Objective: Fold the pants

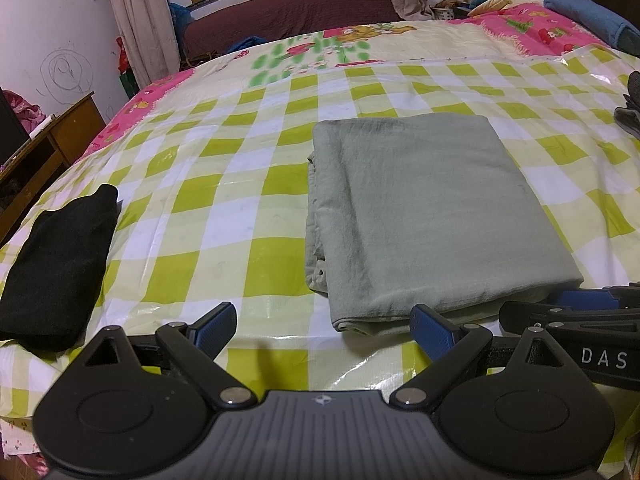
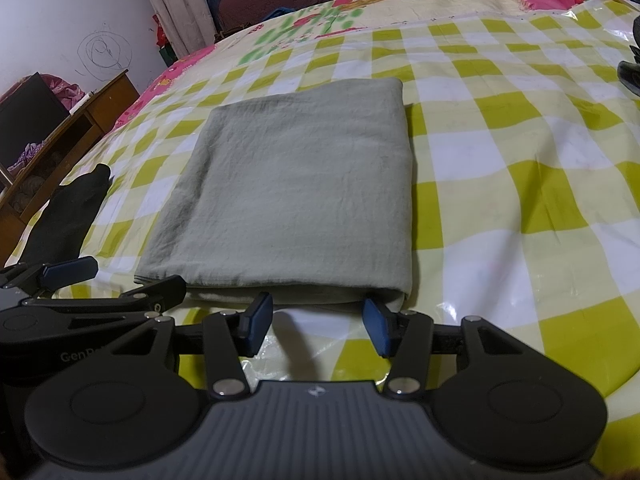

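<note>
The grey-green pants [image 1: 420, 216] lie folded into a flat rectangle on the green-and-white checked plastic sheet [image 1: 224, 208] that covers the bed. My left gripper [image 1: 324, 322] is open at the pants' near left corner, its blue pads wide apart and holding nothing. My right gripper [image 2: 317, 314] is open too, just short of the near right edge of the pants [image 2: 296, 192], with only the sheet between its pads. Both grippers sit side by side: the right gripper [image 1: 560, 306] shows in the left wrist view and the left gripper [image 2: 124, 278] in the right wrist view.
A folded black garment [image 1: 56, 264] lies at the bed's left edge. Dark items [image 1: 630, 108] sit at the right edge of the sheet. A wooden desk [image 1: 60, 140] stands left of the bed. Blue pillows [image 1: 580, 8] and a flowered quilt [image 1: 520, 28] lie beyond.
</note>
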The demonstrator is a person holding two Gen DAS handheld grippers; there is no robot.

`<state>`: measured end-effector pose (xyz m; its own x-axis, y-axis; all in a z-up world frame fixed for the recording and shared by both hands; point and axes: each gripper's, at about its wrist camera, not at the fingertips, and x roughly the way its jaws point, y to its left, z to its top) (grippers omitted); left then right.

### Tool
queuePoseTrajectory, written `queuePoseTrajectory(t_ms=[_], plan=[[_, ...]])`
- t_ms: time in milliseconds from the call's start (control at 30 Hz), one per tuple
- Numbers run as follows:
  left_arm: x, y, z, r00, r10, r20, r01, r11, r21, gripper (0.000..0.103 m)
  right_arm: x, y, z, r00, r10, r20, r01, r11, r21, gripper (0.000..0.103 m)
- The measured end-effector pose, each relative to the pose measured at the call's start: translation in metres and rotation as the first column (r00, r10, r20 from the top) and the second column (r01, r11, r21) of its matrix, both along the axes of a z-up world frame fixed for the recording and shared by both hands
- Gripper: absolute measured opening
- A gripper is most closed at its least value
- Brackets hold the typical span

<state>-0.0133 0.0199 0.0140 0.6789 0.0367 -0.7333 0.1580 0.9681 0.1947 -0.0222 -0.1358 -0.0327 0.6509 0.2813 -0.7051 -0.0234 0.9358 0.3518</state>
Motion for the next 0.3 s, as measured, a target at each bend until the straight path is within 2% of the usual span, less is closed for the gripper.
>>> queuePoseTrajectory(t_ms=[300], plan=[[0.0018, 0.0031, 0.001, 1.0, 0.0, 0.001, 0.0, 1.0, 0.003, 0.103, 0.0001, 0.0001, 0.0001, 1.0, 0.0, 0.0, 0.0, 1.0, 0.0, 0.052]])
